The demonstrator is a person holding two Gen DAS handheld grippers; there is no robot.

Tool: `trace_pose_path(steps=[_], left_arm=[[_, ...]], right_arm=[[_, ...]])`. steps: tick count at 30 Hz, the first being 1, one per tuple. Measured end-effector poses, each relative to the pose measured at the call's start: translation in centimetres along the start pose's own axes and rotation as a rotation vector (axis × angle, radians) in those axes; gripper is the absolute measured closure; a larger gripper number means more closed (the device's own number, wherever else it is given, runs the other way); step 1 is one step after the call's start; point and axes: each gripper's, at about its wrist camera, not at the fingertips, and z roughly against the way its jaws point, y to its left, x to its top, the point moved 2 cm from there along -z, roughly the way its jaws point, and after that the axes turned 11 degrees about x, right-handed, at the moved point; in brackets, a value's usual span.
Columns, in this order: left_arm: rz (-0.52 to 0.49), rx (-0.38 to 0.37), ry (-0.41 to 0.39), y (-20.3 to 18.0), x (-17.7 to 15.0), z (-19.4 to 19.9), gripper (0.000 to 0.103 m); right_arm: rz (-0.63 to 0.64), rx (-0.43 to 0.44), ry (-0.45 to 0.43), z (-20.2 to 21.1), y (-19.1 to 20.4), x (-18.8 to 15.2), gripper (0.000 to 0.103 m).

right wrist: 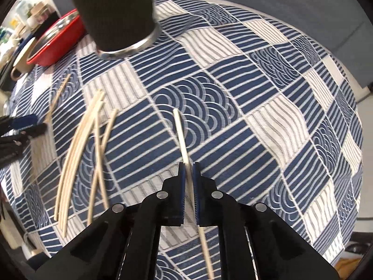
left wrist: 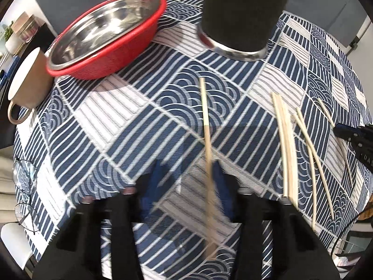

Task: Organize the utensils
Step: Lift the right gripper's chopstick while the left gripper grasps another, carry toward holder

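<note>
Gripping one chopstick apiece appears to be the step in hand: the right gripper has its blue jaws closed almost fully on a pale chopstick, which runs between the pads and points up the desk. The left gripper shows jaws partly closed with a second chopstick lying between them; motion blur there prevents confirming that the pads press on it. Remaining loose chopsticks lie in a scattered group on the patterned cloth, between the two grippers and touching or crossing one another. A dark cylindrical holder with a metal rim stands upright at the far side of the desk; its interior is hidden, so contents cannot be stated. A steel bowl sits nested in a red basket and appears empty. A tan mug beside it shows a pale interior with nothing visible inside. Judged next requirement: lift each stick clear, tilt it upright and lower it into the holder, keeping the thin stick from swivelling in the jaws.
</note>
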Motion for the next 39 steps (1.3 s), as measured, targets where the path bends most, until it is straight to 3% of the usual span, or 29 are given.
trace_pose_path(steps=[3, 5, 10, 16, 26, 33, 39], left_arm=[[0.025, -0.021, 0.015, 1.7, -0.5, 0.0, 0.093], [0.043, -0.035, 0.022, 2.5, -0.7, 0.0, 0.098], [0.136, -0.114, 0.058, 4.2, -1.0, -0.3, 0.098], [0.206, -0.103, 0.066, 7.2, -0.9, 0.6, 0.098], [0.217, -0.115, -0.098, 8.8, 3.2, 7.0, 0.098], [0.199, -0.151, -0.187, 7.5, 8.2, 10.9, 0.099], [0.147, -0.201, -0.247, 5.8, 10.5, 14.3, 0.099]], right_arm=[[-0.03, 0.009, 0.005, 0.1, -0.8, 0.1, 0.098], [-0.057, 0.038, 0.005, 0.3, -1.5, 0.1, 0.099], [-0.159, 0.081, -0.007, 1.0, -3.8, 0.2, 0.099], [-0.21, 0.094, -0.074, 3.5, -5.8, 1.4, 0.099], [-0.196, 0.119, -0.273, 11.3, -6.6, 6.7, 0.099], [-0.128, 0.134, -0.389, 16.6, -5.3, 10.5, 0.099], [-0.07, 0.157, -0.449, 19.2, -3.4, 12.5, 0.099]])
